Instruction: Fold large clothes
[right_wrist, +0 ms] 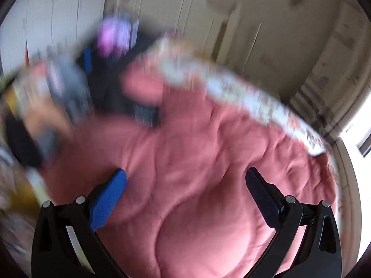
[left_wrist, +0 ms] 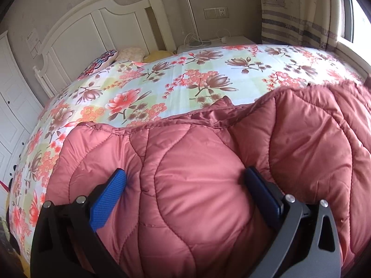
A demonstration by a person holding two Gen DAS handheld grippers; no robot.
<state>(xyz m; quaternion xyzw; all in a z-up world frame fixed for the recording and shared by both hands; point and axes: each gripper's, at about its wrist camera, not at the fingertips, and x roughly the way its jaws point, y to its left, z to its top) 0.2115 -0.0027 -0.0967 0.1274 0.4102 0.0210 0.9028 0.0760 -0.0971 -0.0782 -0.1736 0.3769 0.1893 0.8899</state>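
Observation:
A pink quilted padded coat (left_wrist: 301, 139) lies spread on the near part of a bed with a floral sheet (left_wrist: 162, 81). My left gripper (left_wrist: 185, 173) is open wide, and its blue fingers (left_wrist: 109, 199) press down on the coat with a puffy bulge of it between them. The right wrist view is heavily motion-blurred. There my right gripper (right_wrist: 185, 173) also stands open just above the coat (right_wrist: 185, 127), with nothing pinched. The other gripper (right_wrist: 92, 74) and a hand (right_wrist: 46, 113) show blurred at the upper left.
A white headboard (left_wrist: 92, 27) and pillows (left_wrist: 104, 58) are at the far left. A white nightstand (left_wrist: 208, 42) with cables stands behind the bed. A striped curtain (left_wrist: 296, 11) and window are at the right, white wardrobe doors (left_wrist: 11, 97) at the left.

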